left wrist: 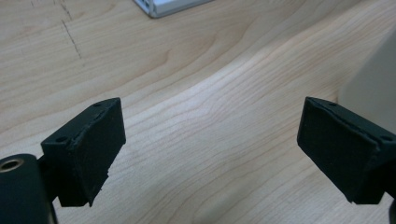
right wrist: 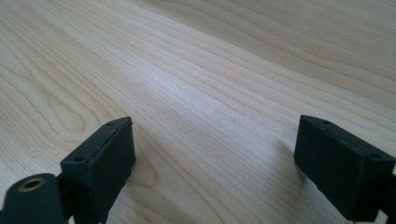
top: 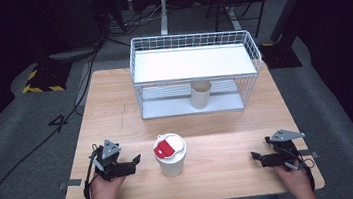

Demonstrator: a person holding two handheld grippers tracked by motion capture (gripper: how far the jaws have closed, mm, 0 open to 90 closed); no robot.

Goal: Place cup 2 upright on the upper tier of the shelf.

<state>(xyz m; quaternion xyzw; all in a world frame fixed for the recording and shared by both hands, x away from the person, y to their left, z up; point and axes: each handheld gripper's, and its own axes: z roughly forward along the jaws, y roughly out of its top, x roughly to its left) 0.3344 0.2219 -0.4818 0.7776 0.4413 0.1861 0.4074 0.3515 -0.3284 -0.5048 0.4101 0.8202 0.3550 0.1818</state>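
A cream paper cup (top: 171, 156) with a white lid and a red tab stands near the table's front middle. My left gripper (top: 135, 160) lies just left of it, pointing toward it; its jaws are open (left wrist: 210, 123) over bare wood, and the cup's side (left wrist: 373, 79) blurs in at the right edge of the left gripper view. My right gripper (top: 255, 156) rests near the front right corner, pointing left, well away from the cup. Its jaws stand open (right wrist: 215, 140) with only wood between them. A second, lidless cup (top: 200, 94) stands on the lower shelf of a white wire rack (top: 247, 51).
The wire rack spans the back of the wooden table (top: 115, 111) and has a white upper shelf; its base corner (left wrist: 168, 5) shows in the left gripper view. Cables run over the grey floor to the left. The table's front edge is close behind both hands.
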